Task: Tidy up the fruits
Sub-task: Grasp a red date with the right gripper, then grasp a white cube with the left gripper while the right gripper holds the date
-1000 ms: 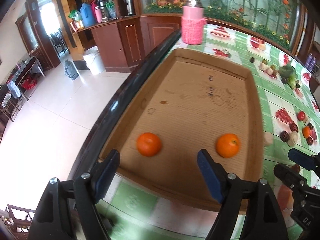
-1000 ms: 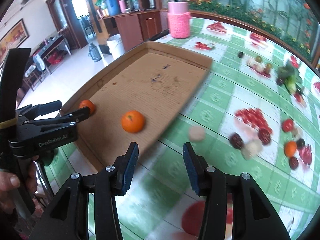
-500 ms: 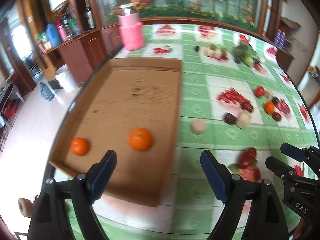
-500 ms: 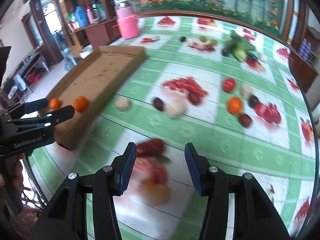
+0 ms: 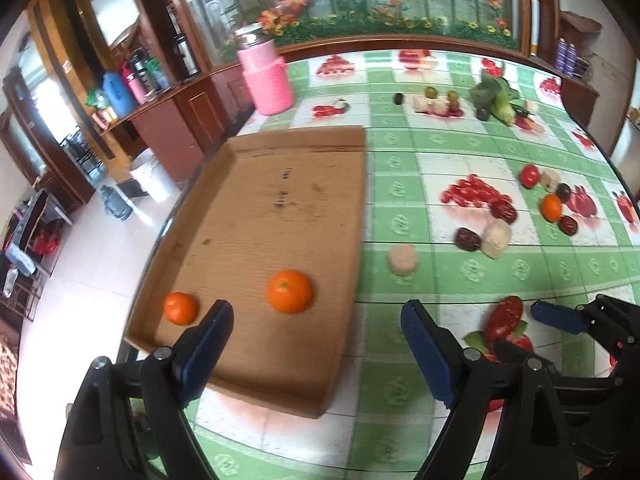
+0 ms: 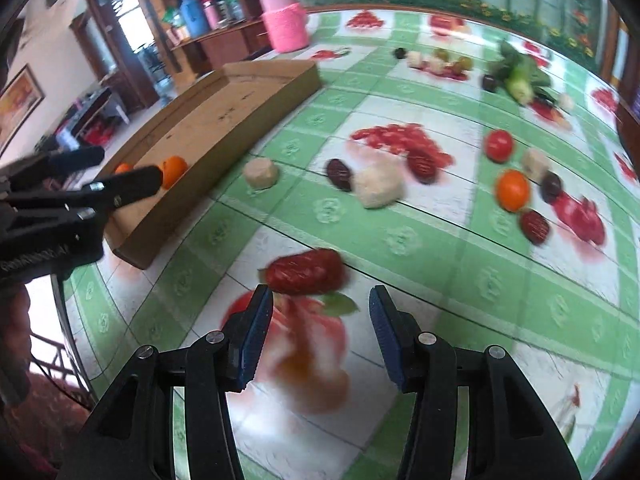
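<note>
A shallow cardboard tray [image 5: 256, 216] lies on the green checked tablecloth and holds two oranges [image 5: 290, 291] [image 5: 180, 308] near its front edge. My left gripper [image 5: 316, 340] is open and empty, hovering over the tray's front right corner. My right gripper [image 6: 320, 328] is open and empty, just behind a red date [image 6: 306, 272] lying on the cloth. The date also shows in the left wrist view [image 5: 505, 317]. Further right lie a loose orange [image 6: 512, 190], a red tomato [image 6: 499, 145], dark dates and pale lumps [image 6: 378, 188].
A pink wrapped jar [image 5: 266, 80] stands at the table's far left. Green leafy vegetables [image 5: 498, 98] and small fruits lie at the back. The table's left edge drops to a tiled floor [image 5: 80, 264]. Printed fruit pictures cover the cloth.
Both grippers have swung right, away from the tray and toward the loose fruit. The red date now lies just ahead of my right gripper's fingers. Both stay open.
</note>
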### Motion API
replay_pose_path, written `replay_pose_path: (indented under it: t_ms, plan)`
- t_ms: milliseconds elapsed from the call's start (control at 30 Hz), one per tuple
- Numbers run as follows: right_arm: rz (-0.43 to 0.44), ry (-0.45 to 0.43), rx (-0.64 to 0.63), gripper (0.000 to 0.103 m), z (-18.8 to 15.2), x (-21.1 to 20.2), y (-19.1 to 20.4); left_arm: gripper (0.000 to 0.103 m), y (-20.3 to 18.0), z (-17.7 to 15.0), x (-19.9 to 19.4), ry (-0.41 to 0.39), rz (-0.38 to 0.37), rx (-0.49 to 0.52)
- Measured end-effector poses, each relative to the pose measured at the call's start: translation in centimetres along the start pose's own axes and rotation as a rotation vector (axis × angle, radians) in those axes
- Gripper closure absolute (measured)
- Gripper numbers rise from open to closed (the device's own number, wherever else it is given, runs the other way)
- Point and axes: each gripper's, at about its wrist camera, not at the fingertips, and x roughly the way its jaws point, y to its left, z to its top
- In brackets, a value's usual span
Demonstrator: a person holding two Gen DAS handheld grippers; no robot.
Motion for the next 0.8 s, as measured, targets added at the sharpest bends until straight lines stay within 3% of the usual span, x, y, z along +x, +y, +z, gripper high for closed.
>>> replay_pose_path:
  t_ms: [167, 200, 300, 633, 800]
  plan:
    - [0.026, 0.009, -0.045, 0.055, 0.5, 1.7, 0.9, 0.015, 0.6, 0.2, 0.5, 0.022, 0.008, -0.031]
    - [0.025, 0.008, -0.047, 0.060, 0.5, 1.9, 0.9, 0.015, 0.4, 0.2, 0.7, 0.025, 0.002, -0.028]
    - [0.022, -0.017, -0.050, 0.060, 0.4, 1.5, 0.2, 0.015, -1.2, 0.6, 1.0, 0.029, -0.029, 0.005]
    - [-0.109, -0.059, 0.041, 0.060, -1.9, -2.2, -6.0, 0.015, -9.8, 2.5, 3.8, 0.046, -0.240, 0.168]
    - [-0.111, -0.049, 0.120, 0.059, -2.8, -2.8, -8.4, 0.015, -13.1, 3.1, 3.8, 0.040, -0.323, 0.243]
